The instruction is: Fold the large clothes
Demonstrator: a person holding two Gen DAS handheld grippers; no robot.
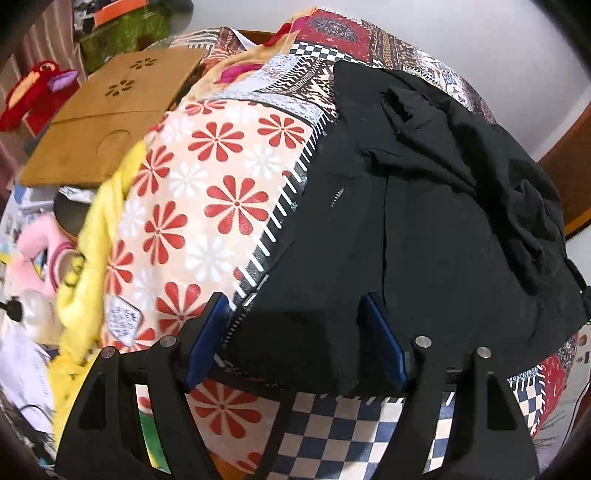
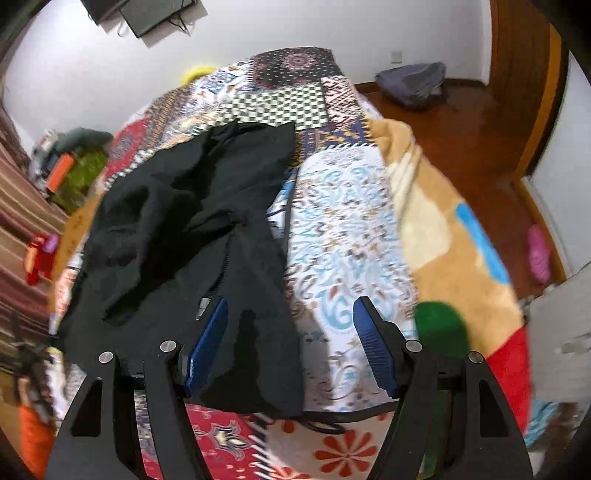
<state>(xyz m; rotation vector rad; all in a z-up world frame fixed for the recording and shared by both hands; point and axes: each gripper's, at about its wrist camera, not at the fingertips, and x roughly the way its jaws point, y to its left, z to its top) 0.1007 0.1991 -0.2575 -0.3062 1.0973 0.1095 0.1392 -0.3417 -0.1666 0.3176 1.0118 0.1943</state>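
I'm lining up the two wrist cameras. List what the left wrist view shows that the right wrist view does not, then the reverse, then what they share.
Left wrist only: the wooden board, the yellow blanket, a pink plush, and the left gripper, open over the garment's near edge.

Right wrist only: the wood floor, a grey bag, a pink slipper, a wall screen, and the right gripper, open across the garment's edge.

Both: the black garment on the patchwork bedspread, and a red plush.

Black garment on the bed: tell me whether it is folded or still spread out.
Not neatly folded: the black garment lies mostly spread on the patchwork bedcover, rumpled and bunched along one side.
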